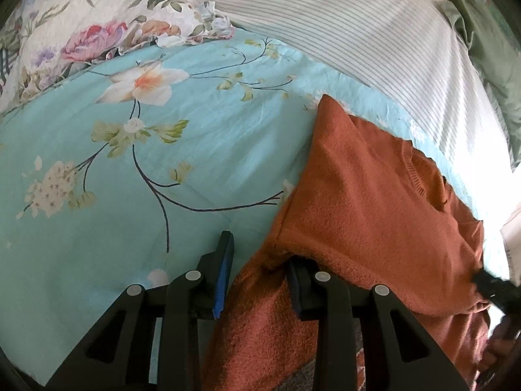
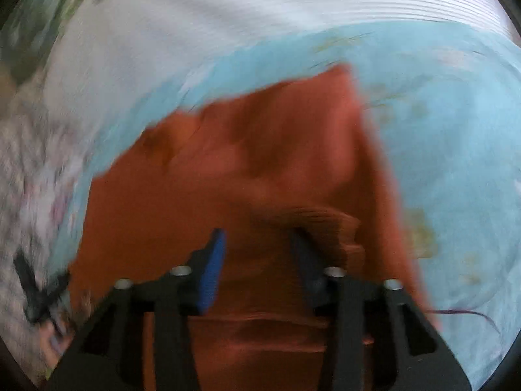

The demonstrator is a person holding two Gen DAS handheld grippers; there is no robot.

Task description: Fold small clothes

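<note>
A rust-orange knit garment (image 1: 368, 202) lies on a turquoise floral bedsheet (image 1: 136, 150), its near edge lifted. My left gripper (image 1: 260, 260) is open; the garment's left edge drapes over its right finger (image 1: 301, 280), while the left finger (image 1: 224, 260) stands bare over the sheet. In the blurred right wrist view the garment (image 2: 247, 150) fills the middle. My right gripper (image 2: 257, 247) is open over it, and a folded ribbed edge (image 2: 325, 228) rests against its right finger (image 2: 306, 260). The right gripper also shows in the left wrist view (image 1: 495, 288) at the garment's right edge.
A floral pillow (image 1: 91, 29) lies at the far left. A white striped cover (image 1: 358, 39) spans the back, with green fabric (image 1: 482, 42) at the far right. The sheet (image 2: 456, 130) extends to the right of the garment.
</note>
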